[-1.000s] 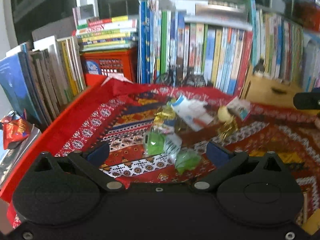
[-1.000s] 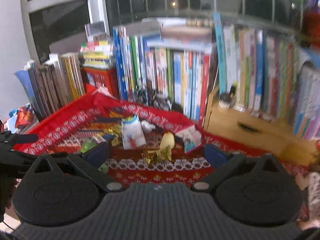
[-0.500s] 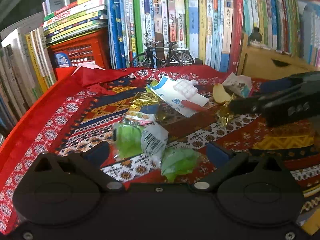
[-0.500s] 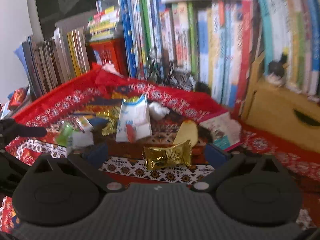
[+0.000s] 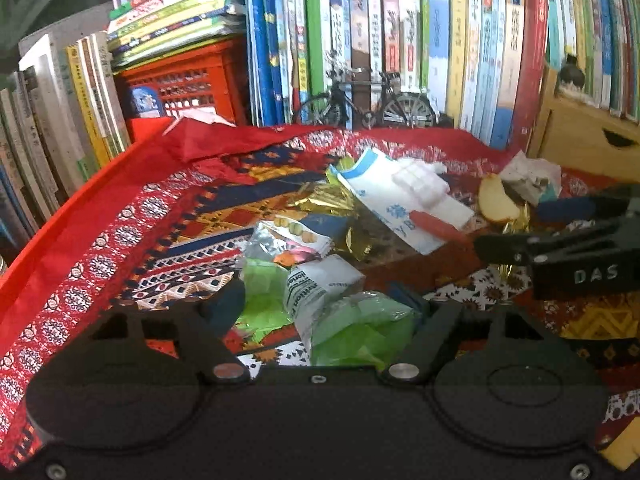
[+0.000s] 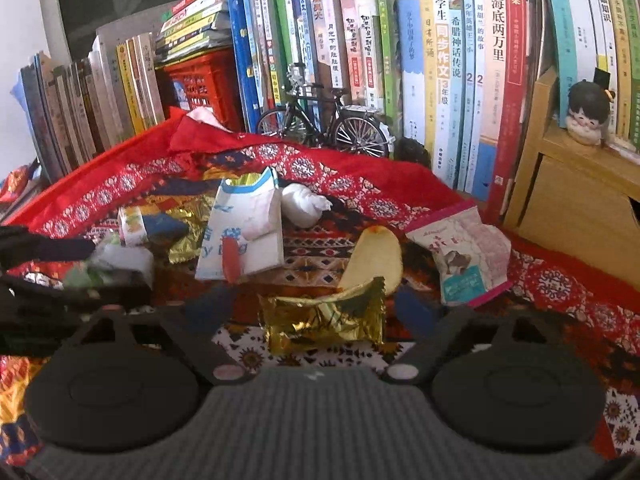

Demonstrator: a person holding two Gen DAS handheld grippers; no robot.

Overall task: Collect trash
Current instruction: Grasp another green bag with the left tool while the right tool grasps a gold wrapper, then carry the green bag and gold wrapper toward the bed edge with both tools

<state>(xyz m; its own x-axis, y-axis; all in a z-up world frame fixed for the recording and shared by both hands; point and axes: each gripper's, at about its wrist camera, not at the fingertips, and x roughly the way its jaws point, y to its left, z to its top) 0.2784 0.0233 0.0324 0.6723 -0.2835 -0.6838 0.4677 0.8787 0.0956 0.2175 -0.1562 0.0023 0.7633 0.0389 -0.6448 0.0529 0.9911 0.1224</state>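
Gold-foil wrapper (image 6: 324,320) framed between closing right gripper (image 6: 316,308) pads, green crumpled wrapper (image 5: 360,326) between closing left gripper (image 5: 324,304) pads, neither yet pinched, both lowered over litter strewn mid-cloth on red patterned cloth (image 5: 120,216) for collection

red patterned cloth (image 6: 340,184), gold foil wrapper (image 6: 324,320), green wrappers (image 5: 360,328)

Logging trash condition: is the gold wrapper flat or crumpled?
Crumpled: the gold wrapper shows creased, puckered foil with twisted ends, lying on the patterned cloth.
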